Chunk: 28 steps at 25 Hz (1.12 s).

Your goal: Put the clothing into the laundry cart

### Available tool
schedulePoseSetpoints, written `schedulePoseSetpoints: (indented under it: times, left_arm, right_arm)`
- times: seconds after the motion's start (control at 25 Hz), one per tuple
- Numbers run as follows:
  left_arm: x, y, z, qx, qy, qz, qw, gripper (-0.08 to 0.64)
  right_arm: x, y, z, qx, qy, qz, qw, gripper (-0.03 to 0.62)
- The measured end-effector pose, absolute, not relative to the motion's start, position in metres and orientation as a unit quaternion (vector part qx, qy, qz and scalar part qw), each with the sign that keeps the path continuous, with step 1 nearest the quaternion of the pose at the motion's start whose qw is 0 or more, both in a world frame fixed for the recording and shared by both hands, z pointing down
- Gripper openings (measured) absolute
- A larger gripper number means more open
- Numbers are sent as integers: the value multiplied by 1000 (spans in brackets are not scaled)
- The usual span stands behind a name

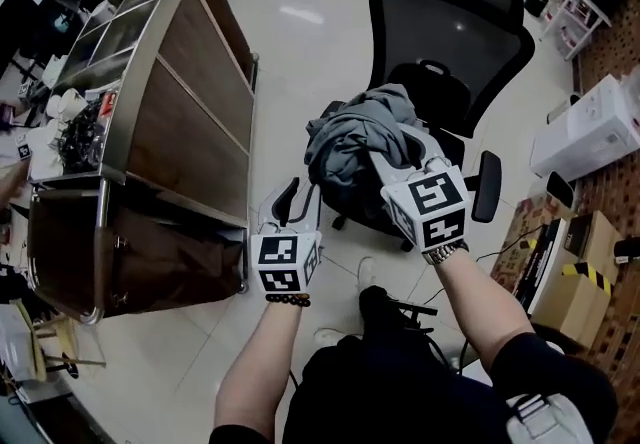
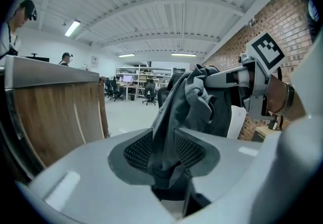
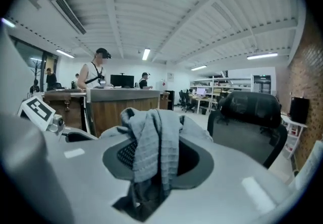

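Pale tiled floor (image 1: pixel 300 32) of an open-plan office, lit by ceiling strip lights, carries a black mesh office chair (image 1: pixel 450 22) ahead of both jaw pairs. Out to the left of the left jaws stands the laundry cart (image 1: pixel 195 132), wood-panelled in a metal frame. Left gripper (image 1: pixel 297 200) is clamped on a dark fold of the clothing (image 1: pixel 350 137), with its pads pressing the fabric from both sides. Right gripper (image 1: pixel 385 154) is closed narrowly on a lighter ribbed fold. The bundle consequently hangs bunched between and just ahead of the two jaw pairs. Two grip points probably keep loose ends gathered for carrying. The clothing is not yet over the cart.
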<state>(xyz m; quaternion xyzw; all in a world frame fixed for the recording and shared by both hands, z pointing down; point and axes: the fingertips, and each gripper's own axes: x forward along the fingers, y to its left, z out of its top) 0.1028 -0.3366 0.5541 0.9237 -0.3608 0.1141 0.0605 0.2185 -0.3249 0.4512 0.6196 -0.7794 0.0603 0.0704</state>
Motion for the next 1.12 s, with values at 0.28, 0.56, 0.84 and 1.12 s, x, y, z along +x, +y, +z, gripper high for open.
schedulePoseSetpoints:
  times: [0.28, 0.56, 0.84, 1.12]
  left_arm:
    - [14, -275, 458, 904, -420, 79, 29, 123]
    - [-88, -219, 370, 875, -481, 47, -9, 107]
    - [-200, -170, 318, 828, -559, 38, -22, 100]
    - [-271, -119, 279, 789, -612, 35, -40, 91]
  right_arm:
    - [122, -264, 347, 560, -828, 1, 29, 132]
    - [19, -220, 276, 494, -869, -32, -2, 132]
    - [-87, -187, 228, 421, -905, -56, -12, 132]
    - [-161, -157, 191, 368, -927, -63, -24, 132]
